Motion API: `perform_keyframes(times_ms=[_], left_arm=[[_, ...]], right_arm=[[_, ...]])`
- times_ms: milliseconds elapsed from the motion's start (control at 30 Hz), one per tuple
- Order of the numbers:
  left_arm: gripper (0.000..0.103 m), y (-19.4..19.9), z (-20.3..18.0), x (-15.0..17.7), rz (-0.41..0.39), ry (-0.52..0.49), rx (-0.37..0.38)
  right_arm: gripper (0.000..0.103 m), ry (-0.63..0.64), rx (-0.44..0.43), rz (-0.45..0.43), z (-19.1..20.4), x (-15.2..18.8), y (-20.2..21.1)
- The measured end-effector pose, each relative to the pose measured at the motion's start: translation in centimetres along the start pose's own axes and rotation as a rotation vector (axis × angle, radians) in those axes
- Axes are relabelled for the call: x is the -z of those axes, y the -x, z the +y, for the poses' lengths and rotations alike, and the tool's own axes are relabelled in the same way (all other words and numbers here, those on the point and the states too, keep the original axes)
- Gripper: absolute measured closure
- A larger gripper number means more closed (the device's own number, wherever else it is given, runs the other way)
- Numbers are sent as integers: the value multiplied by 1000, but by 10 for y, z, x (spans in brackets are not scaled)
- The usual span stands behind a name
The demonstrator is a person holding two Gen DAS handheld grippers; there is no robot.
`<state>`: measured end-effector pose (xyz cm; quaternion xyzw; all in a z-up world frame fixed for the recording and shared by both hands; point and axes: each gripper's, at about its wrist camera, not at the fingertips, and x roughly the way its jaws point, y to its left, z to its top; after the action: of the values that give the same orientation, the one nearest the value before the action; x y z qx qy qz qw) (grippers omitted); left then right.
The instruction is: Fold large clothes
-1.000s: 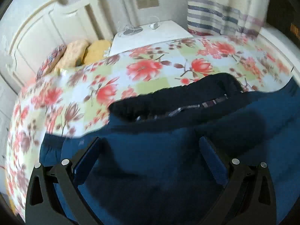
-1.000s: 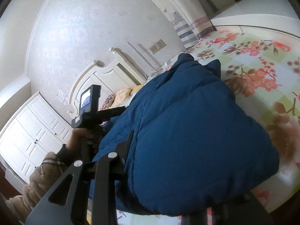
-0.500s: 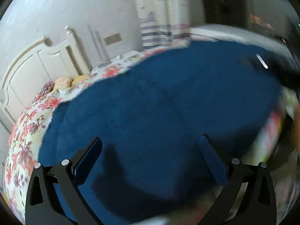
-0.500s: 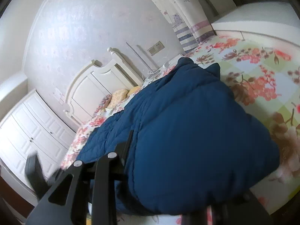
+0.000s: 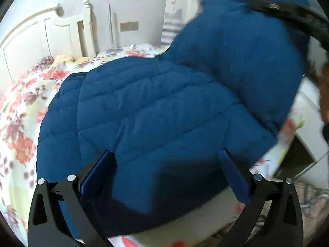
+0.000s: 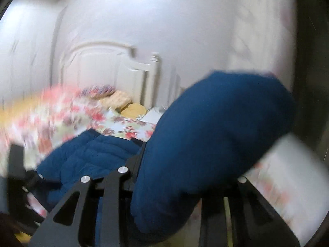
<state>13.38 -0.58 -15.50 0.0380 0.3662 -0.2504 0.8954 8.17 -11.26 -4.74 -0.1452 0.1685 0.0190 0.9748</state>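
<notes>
Blue jacket (image 5: 156, 111) in right tongs (image 6: 170, 177), prob.

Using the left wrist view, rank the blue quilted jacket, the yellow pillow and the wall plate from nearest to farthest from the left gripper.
1. blue quilted jacket, directly at the left gripper, between its fingers.
2. yellow pillow, upper left, by the headboard.
3. wall plate, on the wall beyond the bed.

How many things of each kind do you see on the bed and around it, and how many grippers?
Blue jacket: 1
Grippers: 2, the left gripper and the right gripper
Pillows: 2, a yellow pillow and a tan pillow
Floral bedspread: 1
Headboard: 1
Total: 7
</notes>
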Motion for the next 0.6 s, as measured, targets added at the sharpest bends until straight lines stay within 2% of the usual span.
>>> perform_keyframes(times_ms=[67, 133, 200, 300, 333, 367, 500, 600], left_arm=[[4, 34, 36, 1, -126, 151, 72], [4, 73, 87, 8, -246, 341, 27], [4, 110, 139, 20, -331, 488, -75], [4, 140, 175, 25, -356, 539, -174], [4, 144, 178, 23, -363, 535, -185], [4, 147, 179, 21, -364, 526, -192], [4, 143, 162, -8, -330, 411, -156], [4, 122, 138, -53, -293, 244, -89]], right_arm=[[75, 166, 4, -12, 44, -11, -5], [74, 358, 1, -12, 98, -12, -13], [74, 581, -4, 5, 157, 5, -22], [71, 939, -5, -1, 236, 62, -33], [70, 1044, 27, -41, 255, 84, -35], [71, 1144, 95, -102, 270, 107, -37], [73, 1093, 55, -102, 262, 101, -33], [76, 992, 13, -154, 241, 85, -20]])
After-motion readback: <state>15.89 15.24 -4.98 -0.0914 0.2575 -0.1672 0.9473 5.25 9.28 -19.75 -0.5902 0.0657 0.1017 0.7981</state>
